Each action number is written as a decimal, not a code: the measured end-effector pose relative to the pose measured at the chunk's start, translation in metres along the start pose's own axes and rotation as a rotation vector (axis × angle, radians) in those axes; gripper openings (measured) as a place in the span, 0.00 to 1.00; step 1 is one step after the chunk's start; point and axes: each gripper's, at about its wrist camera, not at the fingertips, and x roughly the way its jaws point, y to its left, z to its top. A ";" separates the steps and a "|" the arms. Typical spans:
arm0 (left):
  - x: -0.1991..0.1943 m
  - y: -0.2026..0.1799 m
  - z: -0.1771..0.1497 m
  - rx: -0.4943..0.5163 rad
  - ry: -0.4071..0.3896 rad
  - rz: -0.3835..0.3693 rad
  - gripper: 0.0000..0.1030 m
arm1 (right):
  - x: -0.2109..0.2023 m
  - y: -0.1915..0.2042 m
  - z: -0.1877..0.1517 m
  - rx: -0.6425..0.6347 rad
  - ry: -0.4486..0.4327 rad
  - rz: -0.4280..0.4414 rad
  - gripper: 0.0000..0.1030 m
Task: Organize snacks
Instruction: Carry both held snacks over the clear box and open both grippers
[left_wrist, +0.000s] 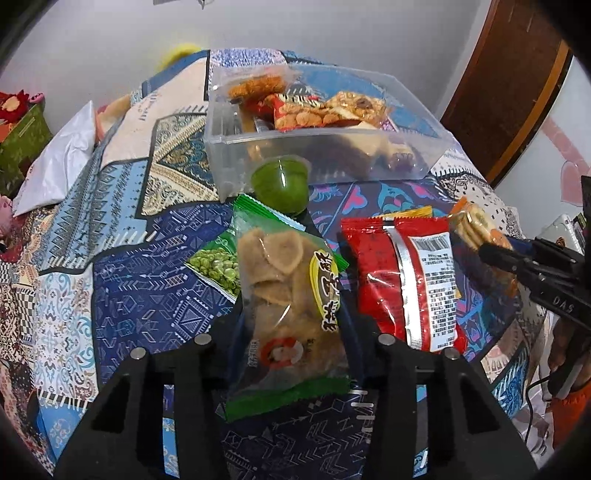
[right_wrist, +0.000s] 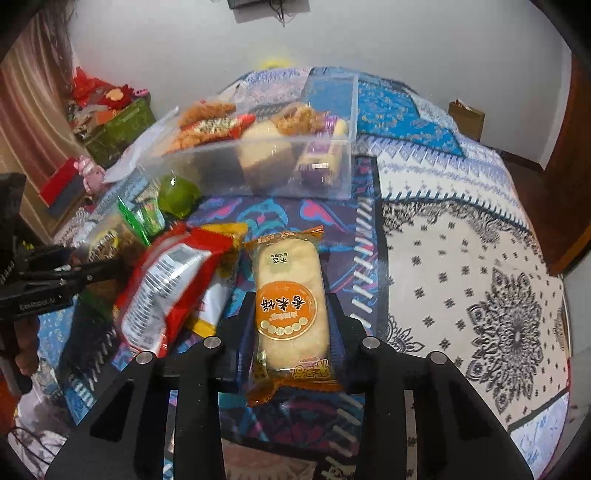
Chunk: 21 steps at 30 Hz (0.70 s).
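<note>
My left gripper (left_wrist: 291, 299) is shut on a clear green-edged packet of brown crisps (left_wrist: 284, 280), held above the patterned cloth. My right gripper (right_wrist: 290, 306) is shut on an orange rice-cracker packet (right_wrist: 288, 306); it also shows at the right of the left wrist view (left_wrist: 474, 225). A clear plastic bin (left_wrist: 325, 147) with several snacks in it stands farther back, and shows in the right wrist view (right_wrist: 258, 173) too. A red snack bag (left_wrist: 402, 280) lies right of the left gripper. A green pea packet (left_wrist: 218, 266) and a green jelly cup (left_wrist: 280, 182) lie before the bin.
The snacks lie on a bed with a blue patterned cloth (left_wrist: 147, 295). A white plastic bag (left_wrist: 62, 162) and a green box (left_wrist: 22, 140) are at the left. A yellow packet (right_wrist: 218, 314) lies under the red bag. A wooden door (left_wrist: 517, 85) stands at the right.
</note>
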 end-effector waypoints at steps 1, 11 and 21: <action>-0.004 0.001 0.000 -0.004 -0.008 0.000 0.43 | -0.004 0.001 0.002 0.001 -0.012 0.004 0.31; -0.039 0.004 0.025 -0.010 -0.119 0.004 0.43 | -0.025 0.011 0.031 -0.017 -0.108 -0.001 0.31; -0.049 0.005 0.075 -0.035 -0.196 -0.029 0.43 | -0.022 0.015 0.066 -0.001 -0.172 0.017 0.31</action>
